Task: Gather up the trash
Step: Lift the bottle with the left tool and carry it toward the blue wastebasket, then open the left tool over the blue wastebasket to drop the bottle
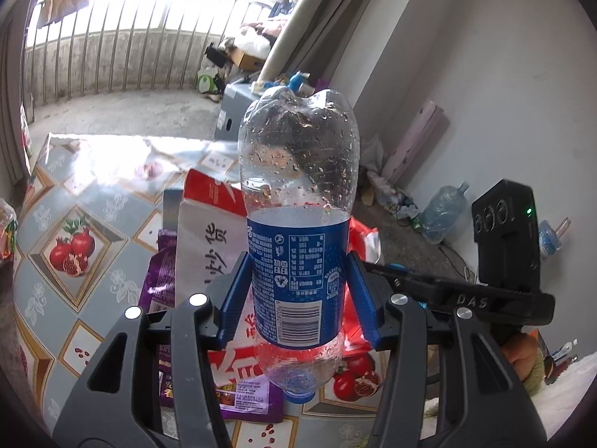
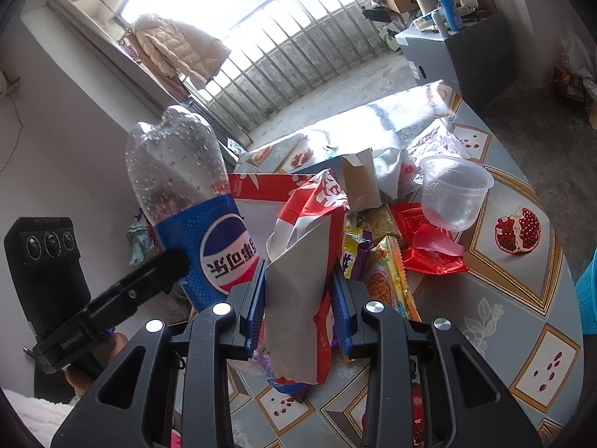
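My left gripper (image 1: 298,295) is shut on an empty Pepsi bottle (image 1: 298,201) and holds it upside down, cap end low, above the table; the bottle also shows at the left of the right wrist view (image 2: 186,201). My right gripper (image 2: 298,310) is shut on a crumpled red and white wrapper (image 2: 306,261), lifted over the table. More trash lies behind it: a clear plastic cup (image 2: 453,194), a red plastic bag (image 2: 429,246), snack packets (image 2: 388,280) and torn cardboard (image 2: 360,181). A purple packet (image 1: 164,272) and a white printed bag (image 1: 209,246) lie under the bottle.
The table (image 2: 522,298) has a grey pomegranate-print cloth. The right gripper's body (image 1: 507,246) stands to the bottle's right in the left wrist view. A grey box (image 2: 459,52) with bottles stands beyond the table. A blue basket edge (image 2: 587,295) shows at far right.
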The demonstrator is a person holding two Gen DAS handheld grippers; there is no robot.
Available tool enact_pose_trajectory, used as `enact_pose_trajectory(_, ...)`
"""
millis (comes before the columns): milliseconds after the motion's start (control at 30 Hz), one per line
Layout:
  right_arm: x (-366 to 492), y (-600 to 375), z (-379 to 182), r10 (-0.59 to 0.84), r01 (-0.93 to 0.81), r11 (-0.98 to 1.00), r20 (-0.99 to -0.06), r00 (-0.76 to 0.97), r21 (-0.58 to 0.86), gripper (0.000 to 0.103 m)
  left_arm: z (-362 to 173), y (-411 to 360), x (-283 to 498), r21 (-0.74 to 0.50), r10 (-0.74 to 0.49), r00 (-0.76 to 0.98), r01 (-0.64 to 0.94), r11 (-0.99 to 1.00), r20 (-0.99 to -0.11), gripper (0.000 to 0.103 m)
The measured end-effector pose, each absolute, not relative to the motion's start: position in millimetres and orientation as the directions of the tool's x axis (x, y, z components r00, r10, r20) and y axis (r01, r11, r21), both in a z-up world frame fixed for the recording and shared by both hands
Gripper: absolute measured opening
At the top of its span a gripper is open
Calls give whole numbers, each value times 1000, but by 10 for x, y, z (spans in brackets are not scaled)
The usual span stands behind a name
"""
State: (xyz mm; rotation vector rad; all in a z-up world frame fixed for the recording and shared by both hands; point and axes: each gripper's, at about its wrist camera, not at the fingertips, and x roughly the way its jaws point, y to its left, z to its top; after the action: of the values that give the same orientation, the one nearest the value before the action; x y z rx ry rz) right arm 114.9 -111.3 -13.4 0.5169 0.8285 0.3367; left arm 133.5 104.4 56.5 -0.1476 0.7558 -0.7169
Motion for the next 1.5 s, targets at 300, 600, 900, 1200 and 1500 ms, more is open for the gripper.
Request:
enact_pose_trajectory(300, 861, -1257, 37, 472, -97, 814, -555, 685, 573, 32, 853, 918, 1237, -372, -676, 498, 578, 726, -544, 48)
enact_pose_trajectory(600, 461, -1656, 84, 449, -72, 791, -497, 742, 607, 32, 1024, 515, 1076, -340, -698, 483, 633, 696, -529, 48)
enact_pose_trajectory(900, 57, -2195, 66, 393, -8, 775, -474, 788, 631, 32, 966, -141, 1013, -329, -727, 408, 694, 640, -552, 48)
enact_pose_trajectory(1200, -325, -2906, -112, 275, 128, 736, -466, 841, 665, 32, 770, -1096, 1110, -324, -749, 269, 776, 541, -605, 48)
enact_pose_trajectory(1500, -545, -3594, -411, 139, 296, 656, -496, 857, 695, 31, 405, -2305, 1179, -336, -732, 95, 843, 419, -675, 48)
